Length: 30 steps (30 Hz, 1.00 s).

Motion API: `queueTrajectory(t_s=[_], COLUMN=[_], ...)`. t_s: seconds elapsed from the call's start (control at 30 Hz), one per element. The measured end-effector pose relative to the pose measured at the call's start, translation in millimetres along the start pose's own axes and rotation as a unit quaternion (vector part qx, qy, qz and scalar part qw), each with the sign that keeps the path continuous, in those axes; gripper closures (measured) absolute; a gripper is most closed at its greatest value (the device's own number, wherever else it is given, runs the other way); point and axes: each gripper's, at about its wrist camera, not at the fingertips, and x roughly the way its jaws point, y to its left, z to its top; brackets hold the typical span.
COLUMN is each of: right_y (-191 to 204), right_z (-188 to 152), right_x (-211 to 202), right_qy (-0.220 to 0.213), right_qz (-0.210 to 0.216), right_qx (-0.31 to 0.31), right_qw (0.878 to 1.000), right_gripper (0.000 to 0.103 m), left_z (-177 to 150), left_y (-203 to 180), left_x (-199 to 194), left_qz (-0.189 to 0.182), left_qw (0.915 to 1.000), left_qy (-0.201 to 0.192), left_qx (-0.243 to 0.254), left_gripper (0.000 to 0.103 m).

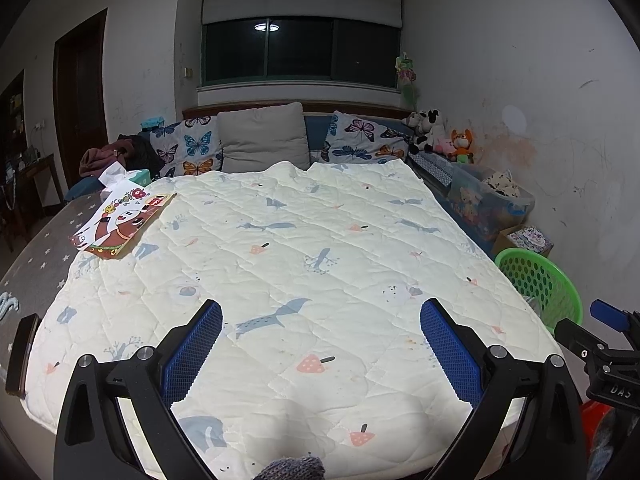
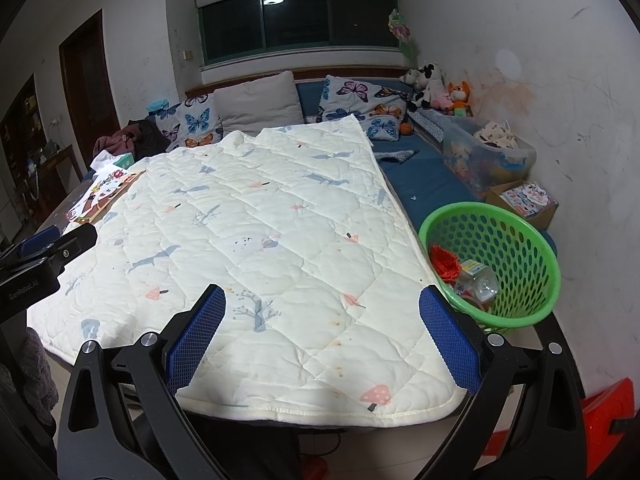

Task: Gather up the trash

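A green perforated basket stands on the bed's right side, beside the quilt; it also shows in the left wrist view. Inside it lie a clear plastic bottle and a red crumpled piece. My left gripper is open and empty over the near part of the white patterned quilt. My right gripper is open and empty over the quilt's near right corner, its right finger just left of the basket. The right gripper's body shows at the left view's right edge.
A colourful picture book and a tissue box lie at the quilt's far left. A dark phone-like slab lies on the grey blanket at left. Pillows, plush toys, a clear storage bin and a cardboard box line the back and right wall.
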Motion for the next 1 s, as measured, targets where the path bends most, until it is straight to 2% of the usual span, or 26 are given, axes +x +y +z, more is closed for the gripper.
queueTrajectory(t_s=[1.0], right_y=[1.9], right_z=[-2.1], right_x=[4.1], right_qy=[0.003], right_qz=[0.003], right_qx=[0.001], right_qw=[1.0], right_gripper=[0.006], left_z=[-1.2], left_y=[2.9], left_x=[0.8], left_qz=[0.006], left_qw=[1.0], left_qy=[0.002], left_qx=[-0.003], left_gripper=[0.007])
